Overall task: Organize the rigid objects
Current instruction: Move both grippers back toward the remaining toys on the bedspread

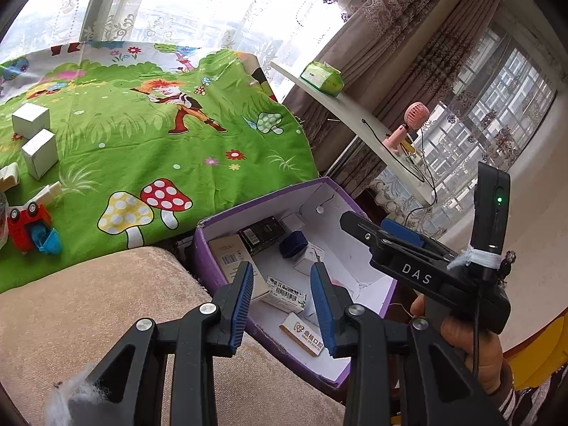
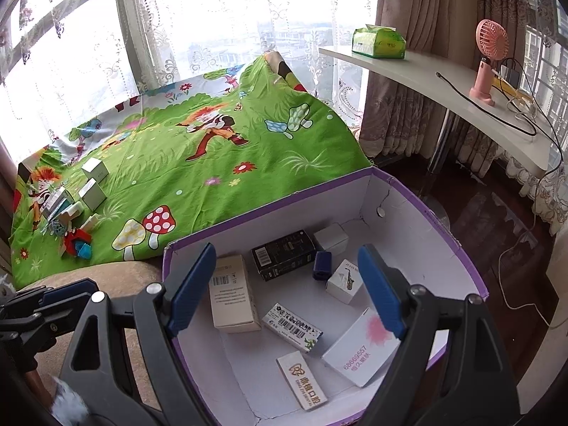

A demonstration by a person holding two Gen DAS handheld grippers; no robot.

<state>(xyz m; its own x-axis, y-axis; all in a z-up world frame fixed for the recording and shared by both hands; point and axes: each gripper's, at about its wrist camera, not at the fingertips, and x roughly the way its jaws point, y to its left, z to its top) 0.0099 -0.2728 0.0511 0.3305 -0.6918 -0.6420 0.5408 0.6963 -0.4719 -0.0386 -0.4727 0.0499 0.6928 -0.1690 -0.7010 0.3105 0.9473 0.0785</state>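
Note:
A purple cardboard box (image 2: 440,227) with a white inside stands beside the green cartoon cloth (image 2: 198,177). It holds several small boxes: a black one (image 2: 282,254), a cream one (image 2: 230,293), a dark blue one (image 2: 322,264) and a white card box with pink print (image 2: 362,351). My right gripper (image 2: 287,287) is open and empty above the box. My left gripper (image 1: 282,305) is open and empty at the box's near edge (image 1: 220,277). The right gripper's body (image 1: 426,269) shows in the left wrist view. Two white boxes (image 1: 35,142) and a red toy truck (image 1: 30,227) lie on the cloth.
A beige cushion (image 1: 106,312) lies under the left gripper. A white shelf (image 2: 443,81) carries a green tissue pack (image 2: 378,41), a pink fan (image 2: 488,60) and cables. Curtains and windows stand behind. More small items (image 2: 67,209) cluster at the cloth's left.

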